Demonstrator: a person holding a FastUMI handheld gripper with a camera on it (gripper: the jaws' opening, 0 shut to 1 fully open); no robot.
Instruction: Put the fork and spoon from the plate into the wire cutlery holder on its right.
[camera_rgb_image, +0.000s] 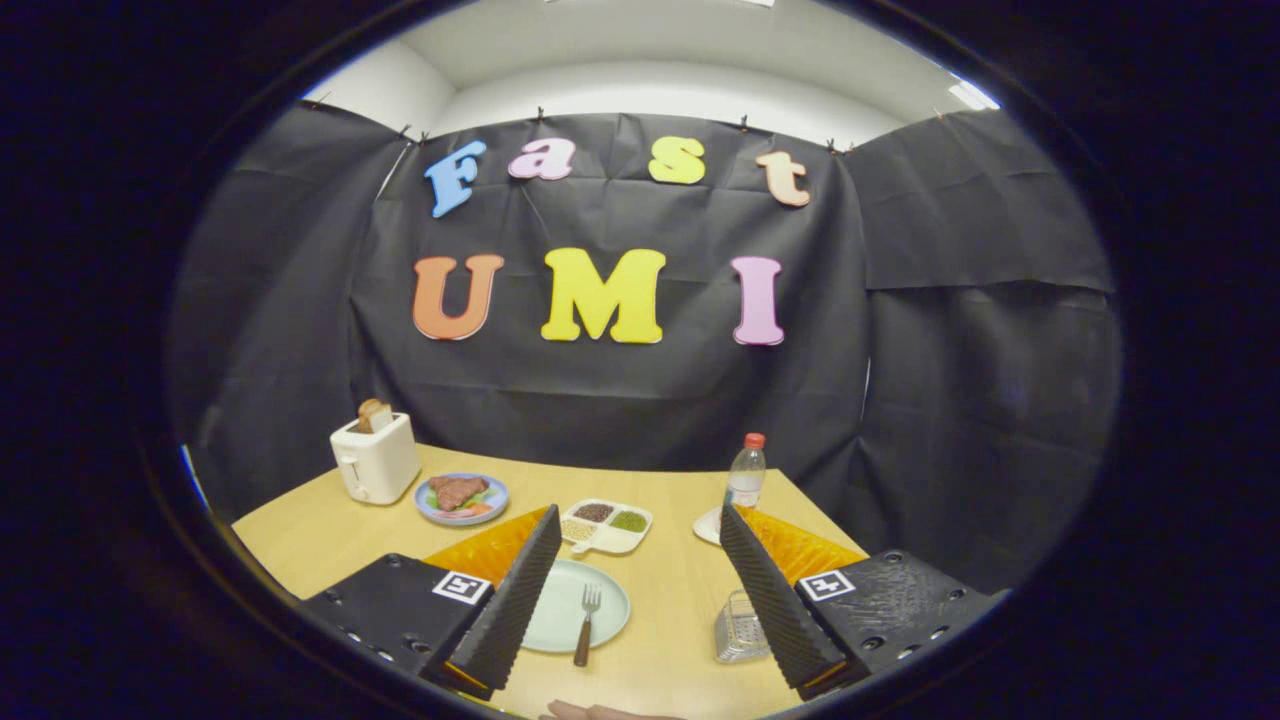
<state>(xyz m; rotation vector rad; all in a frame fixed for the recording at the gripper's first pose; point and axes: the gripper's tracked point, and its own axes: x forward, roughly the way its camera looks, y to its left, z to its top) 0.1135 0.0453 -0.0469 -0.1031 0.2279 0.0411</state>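
One fork (587, 622) btwn hand-held gripper (640, 590) fingers.

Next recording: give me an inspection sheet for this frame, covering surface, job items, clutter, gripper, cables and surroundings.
Surface: light wooden table, lit evenly.
Job's things: pale green plate between the fingers, partly hidden by the left one; fork lying on it, handle over the near rim. Spoon: hidden or too unclear to tell. Wire cutlery holder to the plate's right, beside the right finger.
Clutter: toaster holding bread, blue plate of food, divided dish, water bottle.
Gripper: gripper open, fingers spread, holding nothing.
Cables: nothing seen.
Surroundings: black cloth wall; a person's hand at the near edge.
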